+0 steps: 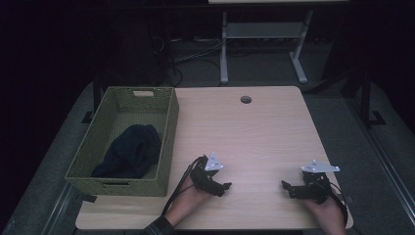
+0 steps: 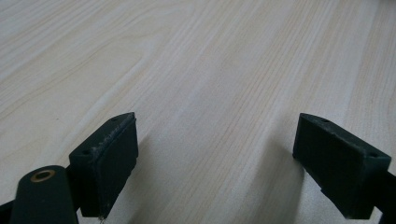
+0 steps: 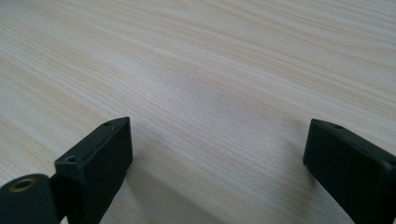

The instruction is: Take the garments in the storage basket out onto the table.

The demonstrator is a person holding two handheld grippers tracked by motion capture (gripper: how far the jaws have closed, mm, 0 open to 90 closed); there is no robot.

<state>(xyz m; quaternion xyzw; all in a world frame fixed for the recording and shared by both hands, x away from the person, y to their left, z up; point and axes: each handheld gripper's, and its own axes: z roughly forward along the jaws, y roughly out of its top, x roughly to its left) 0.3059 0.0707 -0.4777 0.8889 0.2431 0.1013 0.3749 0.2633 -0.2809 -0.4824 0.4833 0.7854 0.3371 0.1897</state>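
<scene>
The dark cloth (image 1: 131,151) lies bunched in the green woven basket (image 1: 169,142), toward its near half, at about nine o'clock of the tabletop (image 1: 254,132). It looks soft, light and limp, likely to sag and trail; a pinch on the raised fold at its top should hold best. The left gripper (image 1: 222,187) hovers low near the tabletop's front edge, at three o'clock from the basket, jaws released and empty. The right gripper (image 1: 288,188) sits farther on at three o'clock, jaws likewise spread over bare wood, facing the left one.
</scene>
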